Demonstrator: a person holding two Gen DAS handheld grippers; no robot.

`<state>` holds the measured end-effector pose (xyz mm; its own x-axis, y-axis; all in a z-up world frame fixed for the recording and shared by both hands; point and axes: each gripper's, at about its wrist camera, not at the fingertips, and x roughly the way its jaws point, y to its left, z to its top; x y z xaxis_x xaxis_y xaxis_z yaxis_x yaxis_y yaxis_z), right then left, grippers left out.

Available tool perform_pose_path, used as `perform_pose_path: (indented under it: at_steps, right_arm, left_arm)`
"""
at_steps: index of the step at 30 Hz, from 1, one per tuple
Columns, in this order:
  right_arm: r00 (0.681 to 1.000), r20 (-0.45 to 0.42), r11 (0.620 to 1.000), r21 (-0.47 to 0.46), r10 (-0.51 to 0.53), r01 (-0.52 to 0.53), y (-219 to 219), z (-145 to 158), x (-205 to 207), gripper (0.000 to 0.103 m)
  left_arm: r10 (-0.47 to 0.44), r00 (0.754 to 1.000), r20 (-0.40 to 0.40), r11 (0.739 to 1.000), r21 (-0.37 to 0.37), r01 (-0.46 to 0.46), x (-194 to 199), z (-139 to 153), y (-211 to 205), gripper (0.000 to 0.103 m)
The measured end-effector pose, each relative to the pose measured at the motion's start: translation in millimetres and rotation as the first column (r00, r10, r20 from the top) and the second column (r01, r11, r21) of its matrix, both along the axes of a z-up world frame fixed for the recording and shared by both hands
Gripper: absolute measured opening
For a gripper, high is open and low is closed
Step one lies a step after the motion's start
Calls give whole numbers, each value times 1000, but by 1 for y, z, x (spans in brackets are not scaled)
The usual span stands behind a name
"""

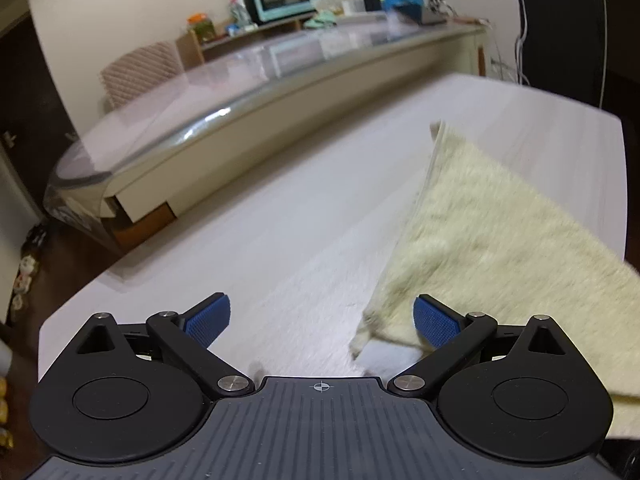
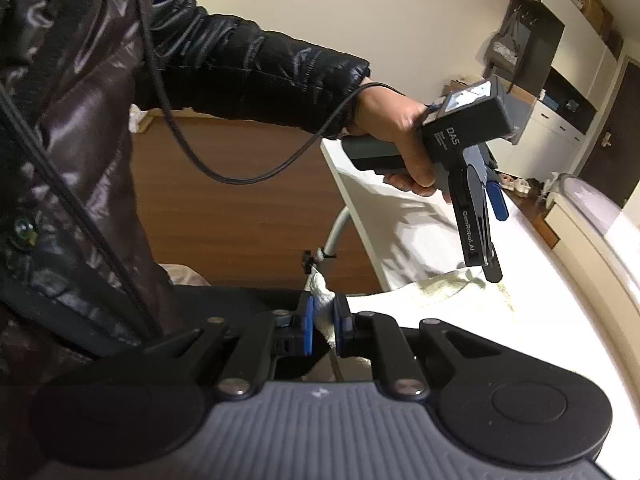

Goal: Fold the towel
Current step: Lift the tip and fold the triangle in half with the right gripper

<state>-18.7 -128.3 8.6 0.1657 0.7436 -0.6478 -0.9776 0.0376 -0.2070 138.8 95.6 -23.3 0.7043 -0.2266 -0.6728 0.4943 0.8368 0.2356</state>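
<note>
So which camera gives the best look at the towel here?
The left wrist view: the towel spreads across the white table, folded edge and corner visible, though blurred. The right wrist view shows only a corner pinched in the right gripper and a strip on the table below the left gripper.

Both views are lit by soft, warm indoor light, moderately bright, with no hard shadows. In the left wrist view the towel [image 1: 500, 240] and the surface [image 1: 280, 220] just ahead of the left tongs [image 1: 322, 320] are smeared by motion blur, while the tongs stay sharp. A glare streak lies on the glass top [image 1: 208, 120] far ahead. In the right wrist view the surface [image 2: 540, 300] right of the right tongs [image 2: 323, 322] is blown out white; the jacket [image 2: 80, 160] to their left is dark with glossy highlights. Fisheye bending curves edges and darkens the corners.
</note>
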Motion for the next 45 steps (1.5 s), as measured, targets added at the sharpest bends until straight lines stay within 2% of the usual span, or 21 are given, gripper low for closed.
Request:
perform_pose_path:
  at_steps: [4,13,19,23,27,30,36,38,43,45]
  right_arm:
    - [1000,-27,1000,21,1,-1,-3,2,4,11]
    - [998,-68,999,49,-12,15,-15,7,4,11]
    - [997,-79,998,61,-12,17,-13,4,2,11]
    - [991,-132,991,124,-32,49,-22,13,14,11]
    - [977,-198,967,226,-74,119,-40,33,41,10]
    - [961,-241,933,295,-137,206,-61,45,74,9]
    - [889,-391,840,375,-240,392,-107,51,153,9]
    - [842,-473,814,363,-259,454,-120,41,188,9]
    - [762,-560,792,280,-325,543,-135,11,243,9]
    - [742,-575,790,249,-345,560,-138,2,255,9]
  left_arm:
    - [7,1000,-20,1000,12,-7,2,-6,7,101]
    - [26,999,-38,999,-46,-28,6,-3,13,101]
    - [16,999,-41,1000,-4,-16,10,-7,11,101]
    - [15,998,-65,1000,-25,-16,14,-7,16,102]
    - [4,995,-96,999,-40,-8,20,-7,20,102]
    - [-8,994,-112,999,-43,3,24,-7,21,103]
    - [-10,990,-144,998,-65,0,29,-6,25,103]
    - [-2,991,-134,997,-77,-9,29,-3,27,102]
    - [53,995,-80,995,-83,-60,27,11,35,102]
    - [82,995,-63,992,-88,-88,27,15,40,102]
